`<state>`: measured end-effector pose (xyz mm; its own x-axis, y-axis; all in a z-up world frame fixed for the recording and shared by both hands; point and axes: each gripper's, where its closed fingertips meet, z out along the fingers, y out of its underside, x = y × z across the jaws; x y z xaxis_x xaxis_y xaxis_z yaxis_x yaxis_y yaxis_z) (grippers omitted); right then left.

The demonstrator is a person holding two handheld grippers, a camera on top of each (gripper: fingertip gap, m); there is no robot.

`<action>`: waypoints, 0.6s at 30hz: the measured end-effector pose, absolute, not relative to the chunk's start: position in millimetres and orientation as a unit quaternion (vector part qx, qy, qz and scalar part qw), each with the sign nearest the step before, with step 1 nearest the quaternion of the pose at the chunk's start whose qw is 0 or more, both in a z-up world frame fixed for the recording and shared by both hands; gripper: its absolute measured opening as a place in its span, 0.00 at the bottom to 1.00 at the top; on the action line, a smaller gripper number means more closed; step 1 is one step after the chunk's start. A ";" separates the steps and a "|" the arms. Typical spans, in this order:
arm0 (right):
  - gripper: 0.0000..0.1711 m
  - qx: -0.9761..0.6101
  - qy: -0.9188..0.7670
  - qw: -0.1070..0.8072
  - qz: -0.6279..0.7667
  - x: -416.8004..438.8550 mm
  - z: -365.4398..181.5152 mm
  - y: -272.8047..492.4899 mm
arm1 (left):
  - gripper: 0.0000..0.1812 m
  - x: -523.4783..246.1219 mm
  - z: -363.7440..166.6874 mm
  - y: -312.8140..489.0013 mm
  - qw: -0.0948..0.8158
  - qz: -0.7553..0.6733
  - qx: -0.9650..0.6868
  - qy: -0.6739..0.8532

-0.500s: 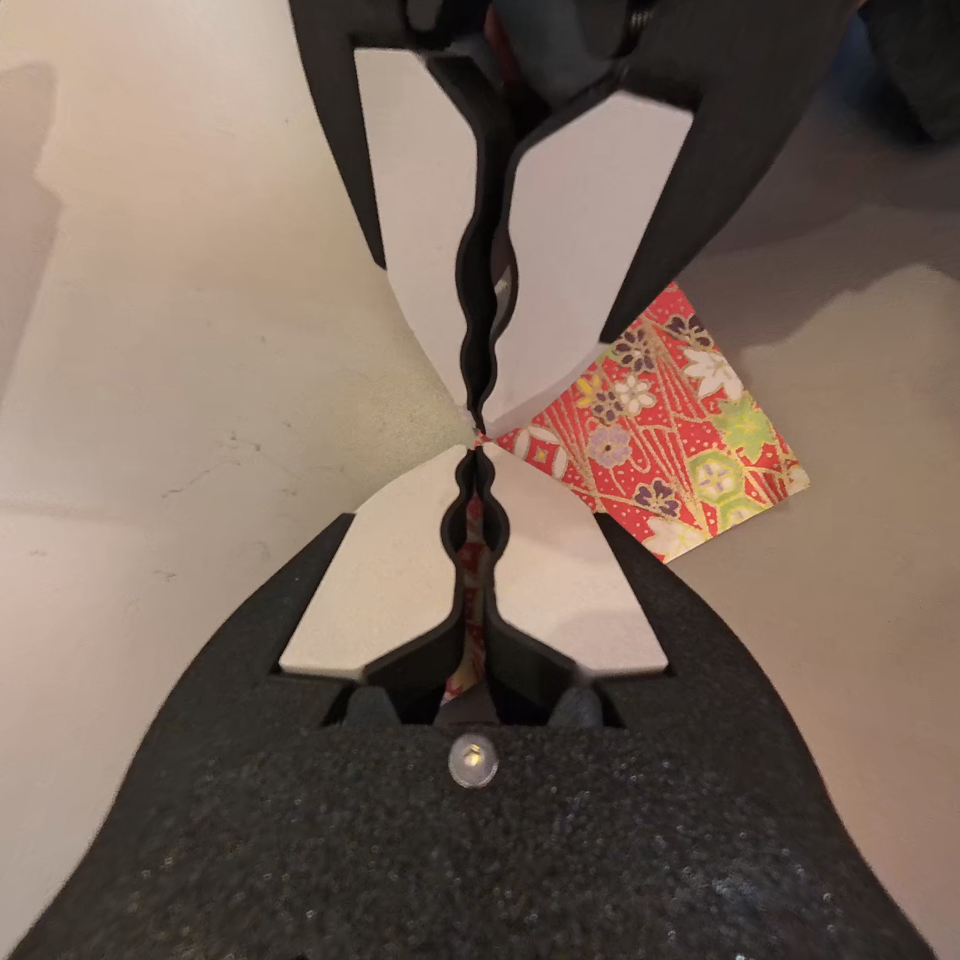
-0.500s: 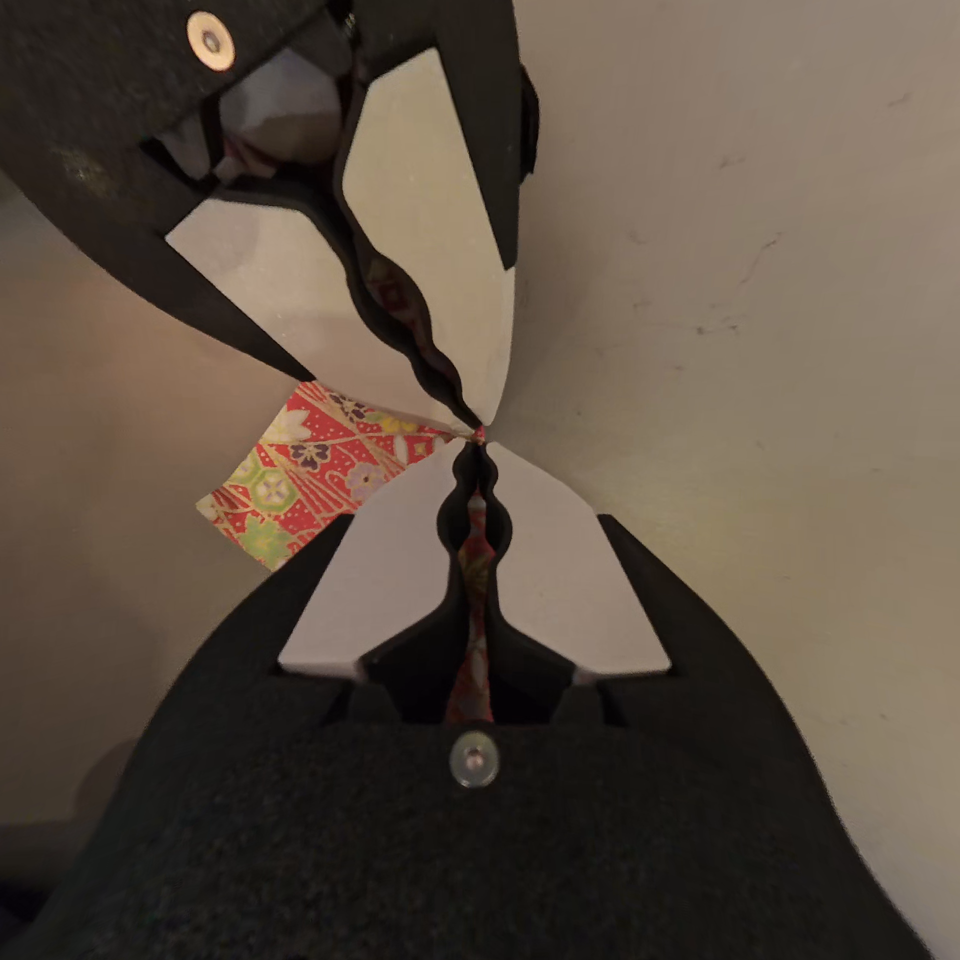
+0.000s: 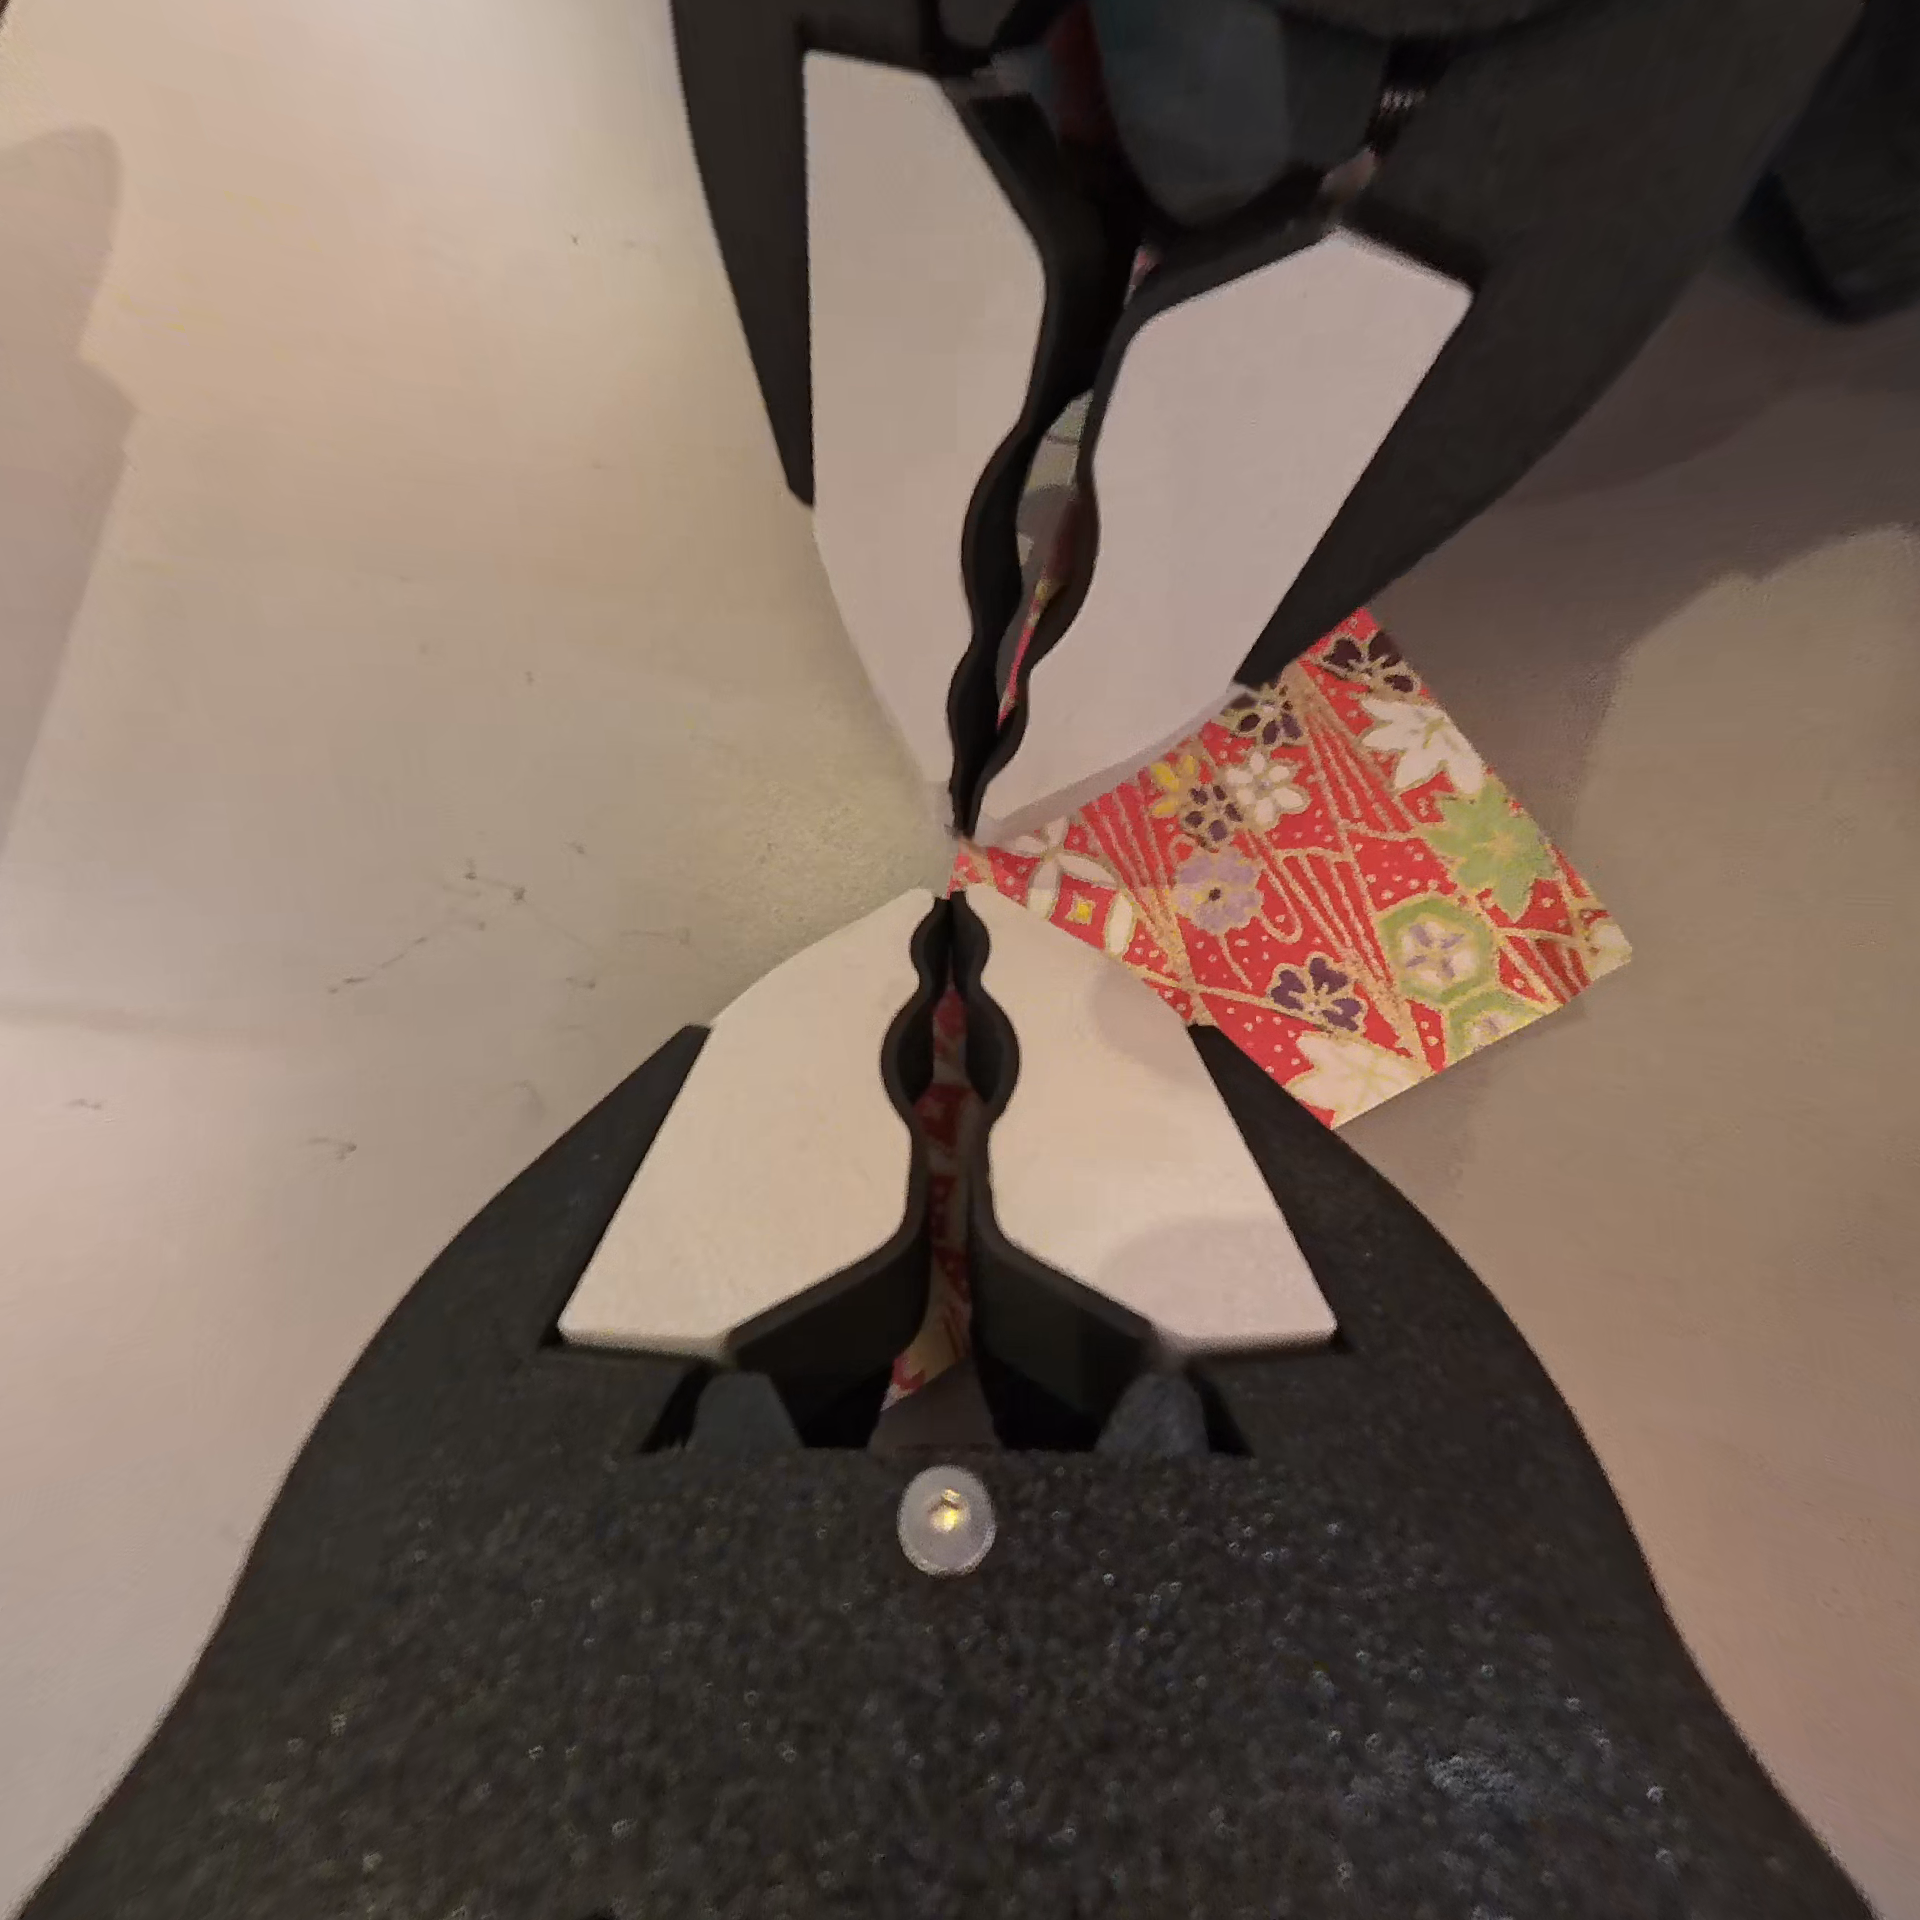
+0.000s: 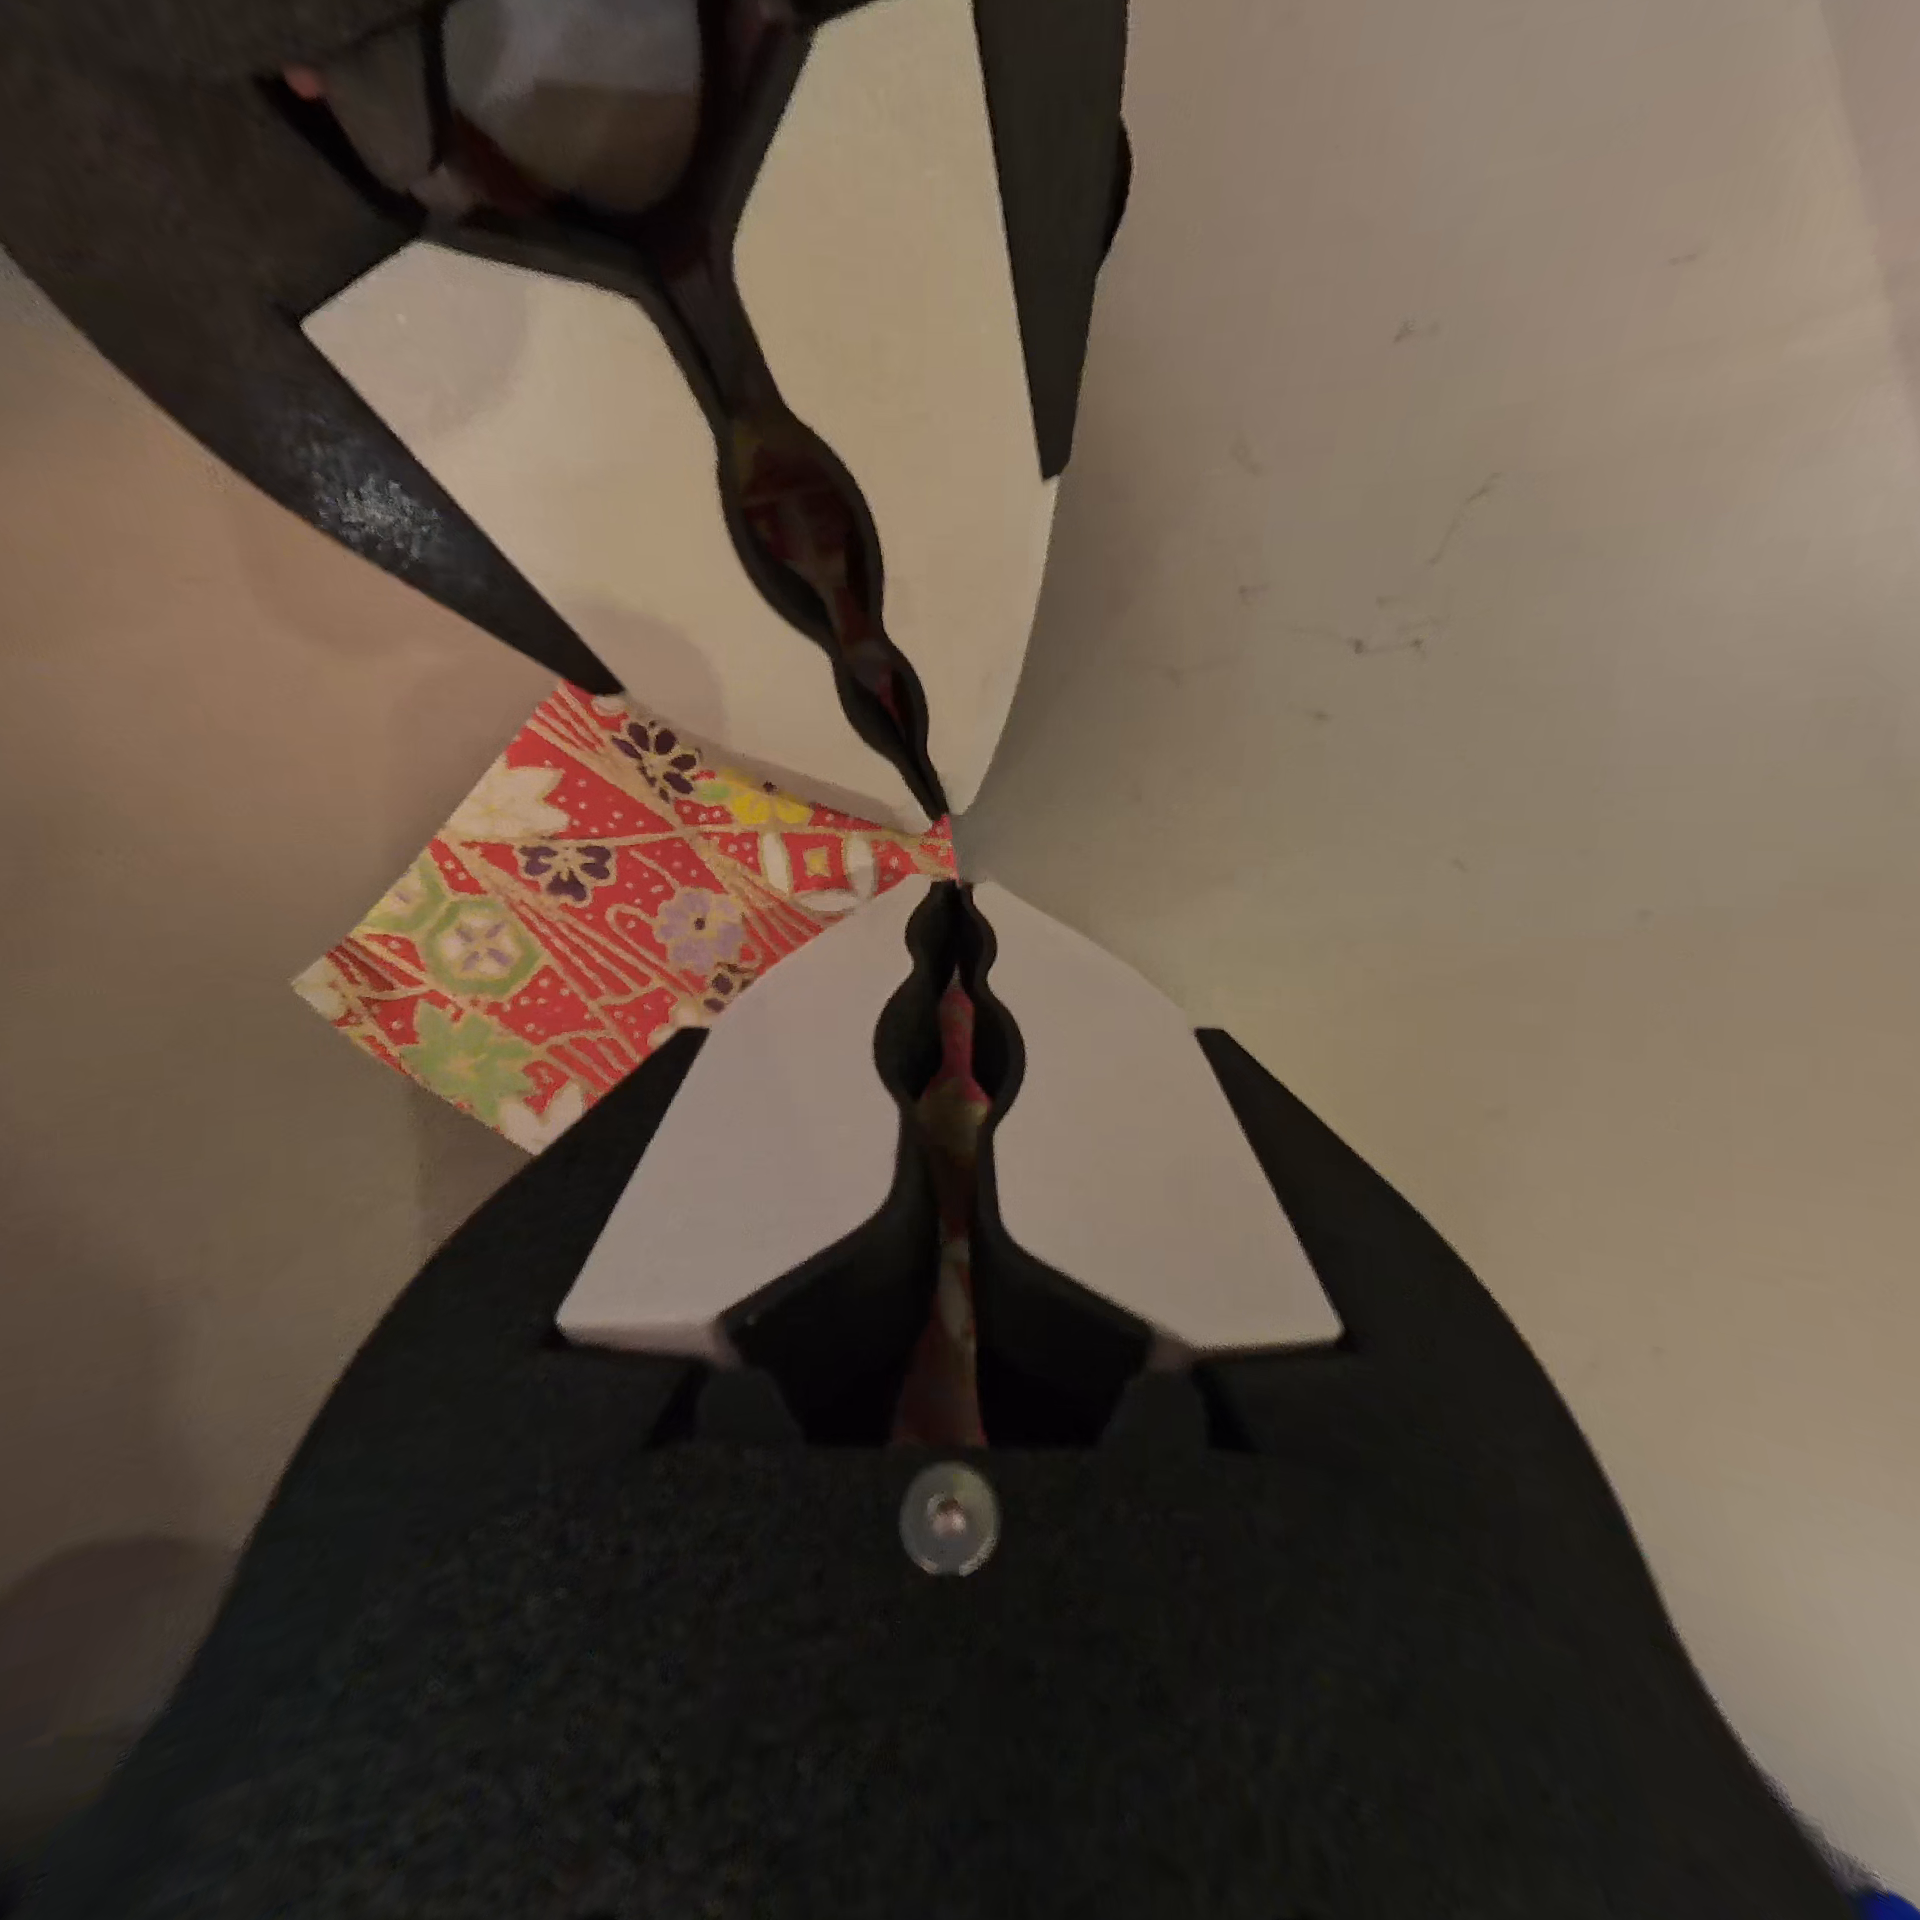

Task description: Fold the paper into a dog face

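left gripper [image 3: 948, 914]: clamped on the paper [image 3: 1330, 894]
right gripper [image 4: 951, 894]: clamped on the paper, tip to tip
table [image 3: 416, 727]: pale, scuffed

— What does the paper [image 3: 1320, 883] look like?
— Red, patterned with gold lines and white, purple and green flowers. A folded piece, with one sharp corner.
— Where is it?
— Over the pale bench [image 3: 416, 727], its pointed corner toward the middle, the wide part fanning out to one side.

No readable writing, seemingly, even on the patterned paper [image 3: 1340, 883].
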<state>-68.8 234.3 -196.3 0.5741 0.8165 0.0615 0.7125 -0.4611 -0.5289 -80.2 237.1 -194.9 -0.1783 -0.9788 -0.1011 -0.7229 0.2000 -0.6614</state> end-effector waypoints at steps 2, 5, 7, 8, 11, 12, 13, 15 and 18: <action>0.00 -0.846 -0.452 0.265 0.098 -67.6 -196.4 233.5 | 0.00 -80.3 -195.0 237.1 0.265 -0.241 -0.584 0.729; 0.00 -0.846 -0.455 0.264 0.083 -63.1 -196.6 230.9 | 0.00 -80.5 -195.1 237.1 0.266 -0.239 -0.583 0.730; 0.00 -0.845 -0.459 0.267 0.065 -59.2 -196.5 228.9 | 0.00 -80.5 -195.2 237.1 0.268 -0.236 -0.583 0.730; 0.00 -0.844 -0.460 0.269 0.056 -57.3 -196.6 227.7 | 0.00 -80.6 -195.1 237.1 0.268 -0.236 -0.583 0.730; 0.00 -0.845 -0.463 0.267 0.023 -49.4 -196.5 221.9 | 0.00 -80.7 -195.2 237.2 0.267 -0.237 -0.584 0.729; 0.00 -0.847 -0.461 0.265 0.013 -45.4 -196.5 219.4 | 0.00 -80.7 -195.2 237.2 0.267 -0.237 -0.585 0.728; 0.00 -0.849 -0.458 0.264 0.005 -41.1 -196.5 216.9 | 0.00 -80.8 -195.2 237.2 0.267 -0.237 -0.585 0.728; 0.00 -0.855 -0.444 0.267 0.001 -33.5 -196.6 212.0 | 0.00 -80.9 -195.3 237.2 0.268 -0.236 -0.584 0.729; 0.00 -0.864 -0.423 0.272 -0.004 -23.8 -196.7 205.6 | 0.00 -80.9 -195.3 237.3 0.269 -0.235 -0.584 0.729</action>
<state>-23.8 205.6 -196.7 0.6416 0.7296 0.2366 0.7337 -0.4940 -0.4665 -80.9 237.3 -195.3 -0.1731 -0.9779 -0.1169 -0.7255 0.2069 -0.6564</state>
